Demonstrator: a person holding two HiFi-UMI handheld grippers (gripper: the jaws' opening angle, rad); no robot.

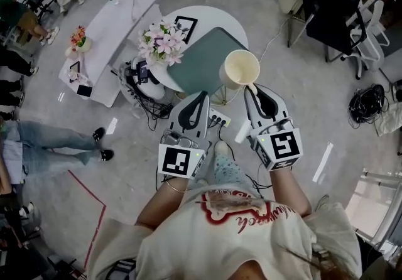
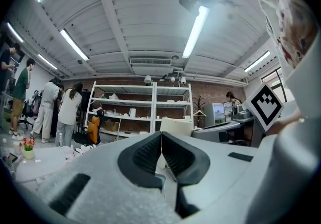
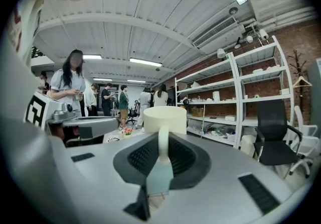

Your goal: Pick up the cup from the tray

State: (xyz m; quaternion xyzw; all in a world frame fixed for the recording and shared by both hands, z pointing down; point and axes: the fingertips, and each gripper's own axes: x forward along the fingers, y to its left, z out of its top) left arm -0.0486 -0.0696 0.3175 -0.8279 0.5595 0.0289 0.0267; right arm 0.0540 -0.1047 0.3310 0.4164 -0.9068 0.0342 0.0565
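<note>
Both forearms reach out from the chest side by side, with the grippers pointing roughly level. The right gripper (image 1: 254, 89) is clamped on the handle of the cream cup (image 1: 239, 69), holding it up over the grey-green tray (image 1: 200, 62). The left gripper (image 1: 202, 96) has its jaws pressed together with nothing between them.
</note>
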